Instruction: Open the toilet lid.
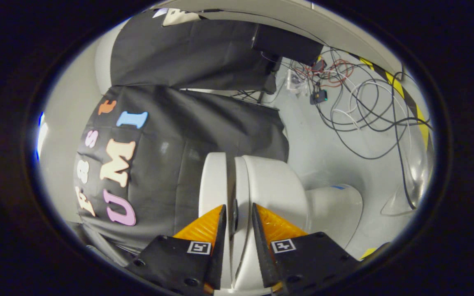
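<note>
1. toilet lid (214, 181): white, glossy, seen edge-on, parted by a narrow gap from the white seat and bowl (274, 185) beside it; no brand or writing legible on it.
2. gripper (237, 216): fingers set close together, one on the lid's side and one on the seat's side, with the lid's edge between them; cannot tell whether both press on it.
3. square coded markers on each finger base.
4. black cloth wall (204, 127) beyond the toilet.
5. loose cables (360, 111) on the grey floor, with yellow-black tape (405, 98) past them.
</note>
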Demonstrator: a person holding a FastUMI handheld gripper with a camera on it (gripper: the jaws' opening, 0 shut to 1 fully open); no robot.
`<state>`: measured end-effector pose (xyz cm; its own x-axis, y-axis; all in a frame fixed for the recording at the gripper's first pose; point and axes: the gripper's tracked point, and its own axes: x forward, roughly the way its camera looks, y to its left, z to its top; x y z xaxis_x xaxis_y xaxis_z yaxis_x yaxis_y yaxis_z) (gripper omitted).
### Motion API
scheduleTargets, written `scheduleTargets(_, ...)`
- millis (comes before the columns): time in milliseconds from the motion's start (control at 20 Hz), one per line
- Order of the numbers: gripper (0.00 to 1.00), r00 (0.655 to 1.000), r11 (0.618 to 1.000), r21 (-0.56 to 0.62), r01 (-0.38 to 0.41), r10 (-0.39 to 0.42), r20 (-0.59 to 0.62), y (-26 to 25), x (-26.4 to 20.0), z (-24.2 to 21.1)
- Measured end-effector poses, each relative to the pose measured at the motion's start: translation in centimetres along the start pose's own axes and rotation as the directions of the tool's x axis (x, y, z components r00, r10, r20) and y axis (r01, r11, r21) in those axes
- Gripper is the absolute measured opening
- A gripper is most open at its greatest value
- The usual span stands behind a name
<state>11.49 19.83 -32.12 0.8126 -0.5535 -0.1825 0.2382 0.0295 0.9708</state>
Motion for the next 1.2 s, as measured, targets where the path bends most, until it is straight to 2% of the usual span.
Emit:
scheduleTargets(100,0.39,0.998,0.998,0.018,-0.062,0.062,-0.019,1.3,0.1,-0.2)
scheduleTargets(250,0.02,0.999,0.996,0.075,-0.043,0.044,-0.017,0.5,0.6,0.3)
scheduleTargets(350,0.02,0.998,0.991,0.119,-0.054,0.056,-0.014,0.8,0.8,0.0)
scheduleTargets(450,0.02,0.999,0.993,0.112,-0.042,0.043,-0.009,1.2,0.8,0.0)
scheduleTargets(650,0.02,0.999,1.000,-0.013,0.024,-0.024,-0.044,2.0,0.4,-0.1)
scheduleTargets(800,0.02,0.995,0.990,-0.128,0.066,-0.074,-0.061,3.4,0.1,-0.1)
scheduleTargets(1000,0.02,0.997,0.964,-0.266,0.028,-0.045,-0.058,9.0,-0.5,-0.1)
scheduleTargets(1200,0.02,0.996,0.909,-0.417,0.009,-0.046,-0.078,13.5,-1.4,-1.3)
